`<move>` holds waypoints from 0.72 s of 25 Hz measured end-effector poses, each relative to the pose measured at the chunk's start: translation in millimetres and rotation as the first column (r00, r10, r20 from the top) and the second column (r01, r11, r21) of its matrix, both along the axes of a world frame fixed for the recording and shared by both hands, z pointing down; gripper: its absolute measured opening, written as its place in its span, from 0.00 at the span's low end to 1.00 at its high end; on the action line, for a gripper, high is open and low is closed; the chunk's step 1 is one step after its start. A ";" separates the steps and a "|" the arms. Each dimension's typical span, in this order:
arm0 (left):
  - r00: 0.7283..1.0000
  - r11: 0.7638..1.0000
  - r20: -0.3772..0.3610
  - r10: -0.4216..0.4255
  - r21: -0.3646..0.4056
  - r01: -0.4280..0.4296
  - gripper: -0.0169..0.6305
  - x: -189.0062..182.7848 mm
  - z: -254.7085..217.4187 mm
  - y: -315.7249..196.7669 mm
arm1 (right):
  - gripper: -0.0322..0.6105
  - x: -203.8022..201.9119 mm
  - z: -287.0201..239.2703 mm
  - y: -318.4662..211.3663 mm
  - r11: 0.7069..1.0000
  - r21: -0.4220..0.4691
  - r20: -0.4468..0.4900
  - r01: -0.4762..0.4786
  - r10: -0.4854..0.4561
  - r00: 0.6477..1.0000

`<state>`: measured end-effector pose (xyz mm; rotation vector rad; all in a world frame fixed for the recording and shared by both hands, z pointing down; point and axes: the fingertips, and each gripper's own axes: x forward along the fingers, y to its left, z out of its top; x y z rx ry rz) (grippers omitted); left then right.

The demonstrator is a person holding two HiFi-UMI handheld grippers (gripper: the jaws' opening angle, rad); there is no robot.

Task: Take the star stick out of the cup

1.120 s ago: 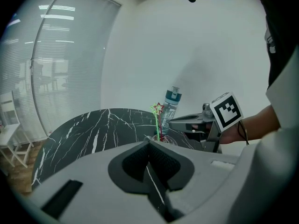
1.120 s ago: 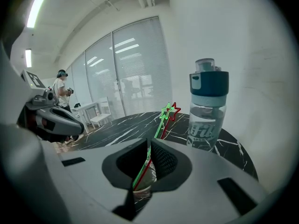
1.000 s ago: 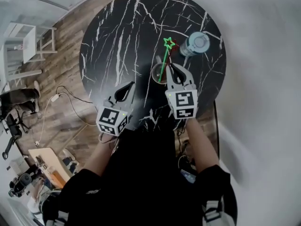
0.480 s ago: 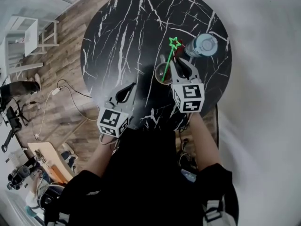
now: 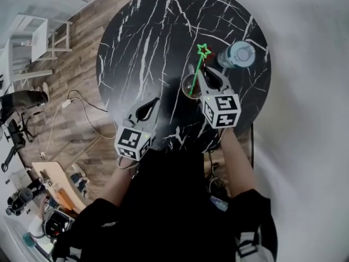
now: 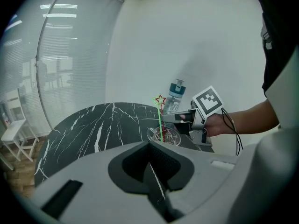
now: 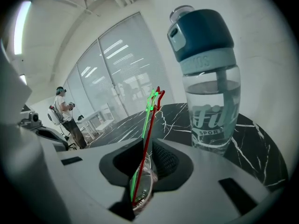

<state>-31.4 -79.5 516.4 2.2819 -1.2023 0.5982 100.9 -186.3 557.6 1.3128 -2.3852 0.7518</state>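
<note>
My right gripper [image 7: 145, 164] is narrow, not shut, around the green stick [image 5: 195, 78] and red stick [image 7: 151, 125] in the cup [image 5: 185, 87] toward the table's [image 5: 142, 42] near edge, my left gripper [image 5: 152, 103] is shut and empty, and pinching the cup's rim too could tip it.

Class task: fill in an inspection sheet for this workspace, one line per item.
Surface: round black marble table.
Job's things: clear cup holding green star stick and red star stick.
Clutter: water bottle beside the cup.
Grippers: left gripper claw shut, empty; right gripper claw open, both sticks in its gap.
Cables: white cable on the floor; black wires at the right gripper.
Surroundings: wooden floor, white furniture, a person in the distance.
</note>
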 end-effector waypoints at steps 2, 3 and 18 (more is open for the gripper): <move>1.000 1.000 0.002 -0.002 -0.002 0.002 0.02 0.0 0.1 0.8 | 0.12 -1.9 1.2 -0.2 1.000 -0.005 0.016 0.005 -0.005 1.000; 1.000 1.000 0.004 -0.002 -0.002 0.002 0.02 -0.1 0.2 0.7 | 0.11 -2.7 1.5 -0.4 1.000 -0.005 0.021 0.007 -0.007 1.000; 1.000 1.000 0.003 0.007 0.015 -0.007 0.02 0.5 -5.1 6.6 | 0.07 0.4 -7.9 8.5 0.999 0.004 0.063 -0.037 0.036 0.997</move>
